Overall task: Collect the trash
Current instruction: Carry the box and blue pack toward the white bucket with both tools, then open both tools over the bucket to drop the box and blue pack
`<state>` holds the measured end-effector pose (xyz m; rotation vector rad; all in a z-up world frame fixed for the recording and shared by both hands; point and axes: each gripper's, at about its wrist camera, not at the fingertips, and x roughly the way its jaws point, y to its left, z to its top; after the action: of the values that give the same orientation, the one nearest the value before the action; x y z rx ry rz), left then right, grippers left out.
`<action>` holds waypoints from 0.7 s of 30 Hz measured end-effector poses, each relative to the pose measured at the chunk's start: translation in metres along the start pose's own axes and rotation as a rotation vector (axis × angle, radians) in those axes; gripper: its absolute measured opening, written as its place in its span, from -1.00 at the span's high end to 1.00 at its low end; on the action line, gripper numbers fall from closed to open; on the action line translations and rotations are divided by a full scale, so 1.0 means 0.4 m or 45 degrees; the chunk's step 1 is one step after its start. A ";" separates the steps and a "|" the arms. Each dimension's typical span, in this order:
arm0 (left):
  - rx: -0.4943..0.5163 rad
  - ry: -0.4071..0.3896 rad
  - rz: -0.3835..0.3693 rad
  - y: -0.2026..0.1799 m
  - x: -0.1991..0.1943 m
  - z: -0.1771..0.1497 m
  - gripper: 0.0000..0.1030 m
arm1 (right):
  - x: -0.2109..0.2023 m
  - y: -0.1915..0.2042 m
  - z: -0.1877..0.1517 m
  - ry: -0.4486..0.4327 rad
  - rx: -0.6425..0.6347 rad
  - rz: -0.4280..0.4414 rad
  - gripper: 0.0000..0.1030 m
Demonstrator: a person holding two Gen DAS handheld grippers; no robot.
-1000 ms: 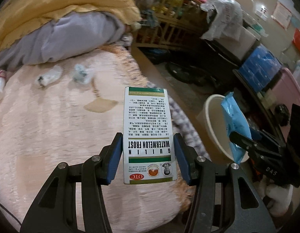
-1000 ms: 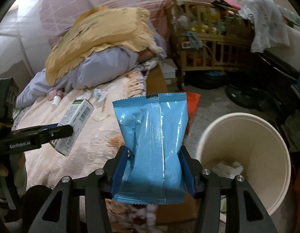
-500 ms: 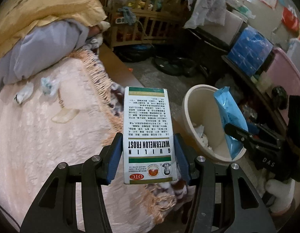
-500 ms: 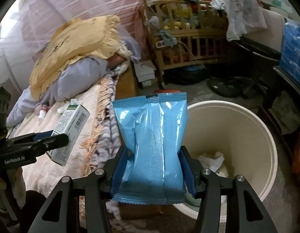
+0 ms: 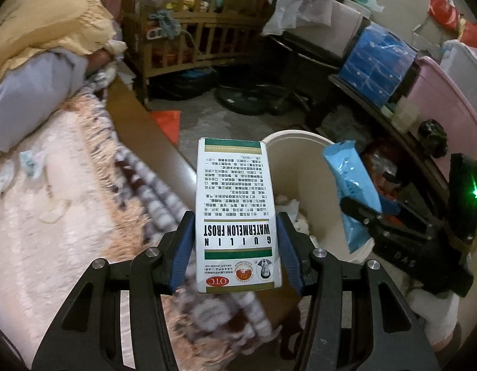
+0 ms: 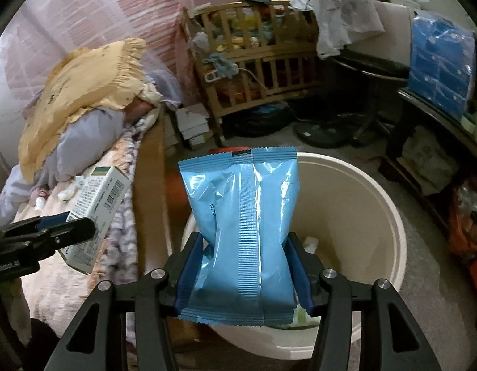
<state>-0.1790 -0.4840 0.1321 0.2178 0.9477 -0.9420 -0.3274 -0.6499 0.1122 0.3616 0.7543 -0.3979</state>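
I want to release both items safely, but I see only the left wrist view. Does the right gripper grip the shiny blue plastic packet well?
Observer: Yes, both pads of the right gripper pinch the shiny blue plastic packet at its waist.
Operator: Is it over the bin?
Observer: It appears so: it overlaps the left part of the round cream plastic bin.
Operator: And my box?
Observer: The white and green cardboard box in the left gripper appears over the fringed blanket, left of the bin.
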 end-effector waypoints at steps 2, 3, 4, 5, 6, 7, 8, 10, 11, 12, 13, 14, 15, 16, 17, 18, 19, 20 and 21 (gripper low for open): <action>0.009 0.004 -0.014 -0.020 0.017 0.009 0.02 | 0.003 -0.015 -0.002 0.005 0.016 -0.008 -0.01; 0.013 0.008 -0.020 -0.028 0.024 0.011 0.02 | 0.003 -0.024 -0.002 0.004 0.027 -0.012 -0.01; 0.018 0.012 -0.029 -0.038 0.036 0.017 0.02 | 0.004 -0.034 -0.001 0.004 0.037 -0.022 -0.01; 0.020 0.015 -0.036 -0.044 0.043 0.020 0.02 | 0.005 -0.043 0.000 0.004 0.049 -0.032 -0.01; 0.021 0.019 -0.051 -0.051 0.054 0.025 0.02 | 0.006 -0.054 0.000 0.004 0.065 -0.040 -0.01; 0.020 0.021 -0.067 -0.057 0.063 0.027 0.02 | 0.007 -0.064 -0.001 0.005 0.083 -0.044 -0.01; 0.018 0.023 -0.079 -0.062 0.069 0.030 0.02 | 0.011 -0.075 -0.002 0.013 0.106 -0.050 -0.01; 0.013 0.029 -0.108 -0.073 0.088 0.038 0.02 | 0.017 -0.090 -0.003 0.026 0.128 -0.061 -0.01; 0.012 0.034 -0.117 -0.078 0.096 0.041 0.02 | 0.017 -0.095 -0.004 0.029 0.132 -0.071 -0.01; 0.011 0.038 -0.125 -0.081 0.102 0.042 0.02 | 0.017 -0.097 -0.003 0.028 0.132 -0.079 -0.01; 0.011 0.042 -0.133 -0.087 0.110 0.044 0.02 | 0.016 -0.101 -0.003 0.025 0.132 -0.087 -0.01; 0.012 0.043 -0.142 -0.092 0.117 0.046 0.02 | 0.015 -0.105 -0.002 0.023 0.134 -0.098 -0.01; 0.012 0.044 -0.147 -0.095 0.122 0.047 0.02 | 0.015 -0.109 -0.002 0.025 0.138 -0.107 -0.01; 0.010 0.045 -0.154 -0.097 0.128 0.049 0.02 | 0.016 -0.113 -0.002 0.027 0.145 -0.111 -0.01; 0.003 0.048 -0.167 -0.100 0.136 0.051 0.02 | 0.017 -0.120 -0.001 0.031 0.155 -0.111 -0.01; -0.005 0.051 -0.177 -0.101 0.141 0.052 0.01 | 0.018 -0.122 -0.001 0.032 0.162 -0.113 -0.01; -0.013 0.051 -0.185 -0.101 0.145 0.053 0.01 | 0.018 -0.125 0.000 0.033 0.166 -0.119 -0.01; -0.020 0.051 -0.190 -0.101 0.150 0.053 0.01 | 0.017 -0.128 -0.001 0.032 0.169 -0.127 -0.02; -0.020 0.050 -0.192 -0.100 0.152 0.054 0.01 | 0.017 -0.128 0.000 0.030 0.171 -0.129 -0.02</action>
<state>-0.1828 -0.5555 0.1070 0.1533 1.0179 -1.0717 -0.3470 -0.6959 0.0985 0.4559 0.7733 -0.5422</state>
